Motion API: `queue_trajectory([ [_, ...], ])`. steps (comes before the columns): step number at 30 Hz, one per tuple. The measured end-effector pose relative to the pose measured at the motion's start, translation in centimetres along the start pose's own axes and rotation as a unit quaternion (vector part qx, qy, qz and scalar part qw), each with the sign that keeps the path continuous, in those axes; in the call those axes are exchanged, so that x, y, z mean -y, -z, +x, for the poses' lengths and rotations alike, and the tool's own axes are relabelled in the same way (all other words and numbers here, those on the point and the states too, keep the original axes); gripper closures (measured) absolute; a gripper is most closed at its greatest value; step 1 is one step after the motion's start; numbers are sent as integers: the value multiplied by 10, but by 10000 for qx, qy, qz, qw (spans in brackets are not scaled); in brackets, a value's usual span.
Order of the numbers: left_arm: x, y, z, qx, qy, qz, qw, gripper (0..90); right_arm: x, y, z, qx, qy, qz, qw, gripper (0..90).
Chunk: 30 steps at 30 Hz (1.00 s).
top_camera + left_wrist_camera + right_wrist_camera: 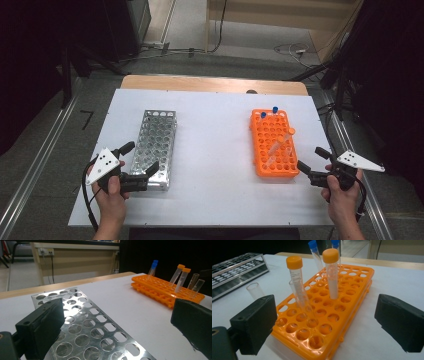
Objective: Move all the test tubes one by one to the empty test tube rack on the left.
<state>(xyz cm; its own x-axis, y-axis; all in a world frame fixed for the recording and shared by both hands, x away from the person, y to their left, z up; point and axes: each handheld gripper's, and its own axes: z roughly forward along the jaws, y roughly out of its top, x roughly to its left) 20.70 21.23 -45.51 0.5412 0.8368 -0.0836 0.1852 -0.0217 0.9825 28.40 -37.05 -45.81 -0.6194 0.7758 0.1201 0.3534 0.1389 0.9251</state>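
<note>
An empty metal tube rack lies on the left of the white table top. On the right lies an orange tube rack with two blue-capped tubes at its far end. Two orange-capped tubes and two uncapped clear tubes stand nearer its front. My left gripper is open at the metal rack's near end, with nothing between its jaws. My right gripper is open beside the orange rack's near right corner, also holding nothing.
The white top lies on a wooden table whose far edge shows beyond it. Black stands and cables sit on the floor around the table. Open white surface lies between the two racks.
</note>
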Motion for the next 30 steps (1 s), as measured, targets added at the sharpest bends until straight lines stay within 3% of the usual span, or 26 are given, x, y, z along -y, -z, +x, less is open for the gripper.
queue_trajectory([
  [5, -2, 0, 0, 62, 82, -13, 9999, 0, -1, -6, 3, -76, -100, 75, 9999, 118],
  [9, -2, -3, -3, 103, 62, 56, 9999, 0, -1, -13, 9, -252, -107, 189, 9994, 277],
  [16, -3, -7, -8, 211, 69, 122, 9997, 0, 1, -27, 19, -388, -86, 383, 9985, 457],
  [19, -3, -9, -10, 244, 80, 155, 9995, 0, 2, -30, 20, -362, -156, 429, 9983, 496],
  [21, -3, -10, -13, 268, 64, 153, 9995, 0, 4, -34, 20, -175, -65, 564, 9982, 555],
  [23, -4, -10, -13, 273, 45, 159, 9995, 0, 7, -36, 19, -141, -18, 618, 9980, 594],
  [30, -5, -13, -18, 332, 48, 155, 9993, 0, 13, -43, 19, 63, 121, 678, 9976, 640],
])
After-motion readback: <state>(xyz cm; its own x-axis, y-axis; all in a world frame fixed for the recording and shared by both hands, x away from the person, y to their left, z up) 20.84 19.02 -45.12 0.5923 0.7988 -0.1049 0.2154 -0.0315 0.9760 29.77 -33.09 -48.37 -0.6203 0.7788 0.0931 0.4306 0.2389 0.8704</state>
